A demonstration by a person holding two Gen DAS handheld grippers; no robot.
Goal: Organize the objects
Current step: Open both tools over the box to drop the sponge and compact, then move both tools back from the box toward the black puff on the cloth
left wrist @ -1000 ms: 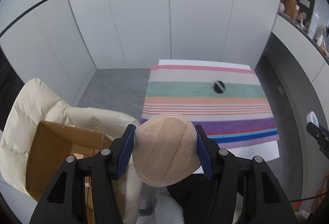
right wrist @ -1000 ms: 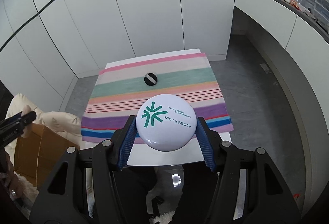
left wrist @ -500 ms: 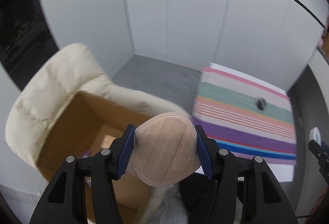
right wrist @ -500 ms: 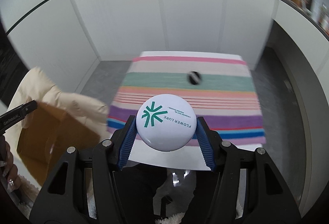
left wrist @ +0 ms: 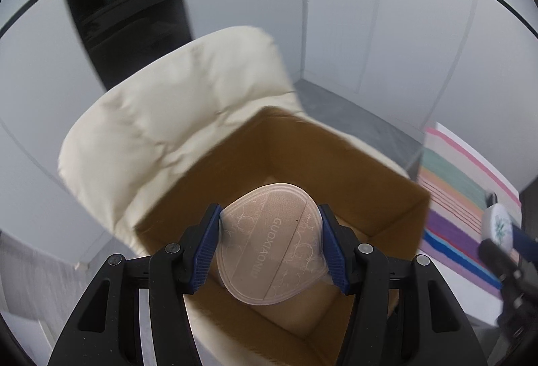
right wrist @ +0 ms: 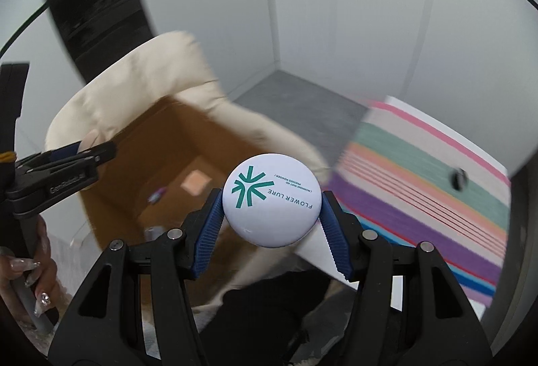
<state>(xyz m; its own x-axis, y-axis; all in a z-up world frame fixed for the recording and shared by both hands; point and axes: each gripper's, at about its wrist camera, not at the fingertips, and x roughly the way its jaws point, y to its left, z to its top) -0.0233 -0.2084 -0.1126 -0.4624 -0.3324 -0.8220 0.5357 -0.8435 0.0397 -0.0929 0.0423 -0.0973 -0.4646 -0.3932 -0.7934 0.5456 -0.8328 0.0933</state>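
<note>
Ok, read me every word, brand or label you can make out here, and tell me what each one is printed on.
"GUOXIAONIU": on the pink heart-shaped compact held in the left gripper.
"FLOWER LURE", beside a teal star logo: on the white round compact held in the right gripper.
"MORNING MIST HD PRESSED POWDER": small print on the same white lid, only roughly legible.
Raised lettering on the left gripper's black body: too blurred to read.
</note>
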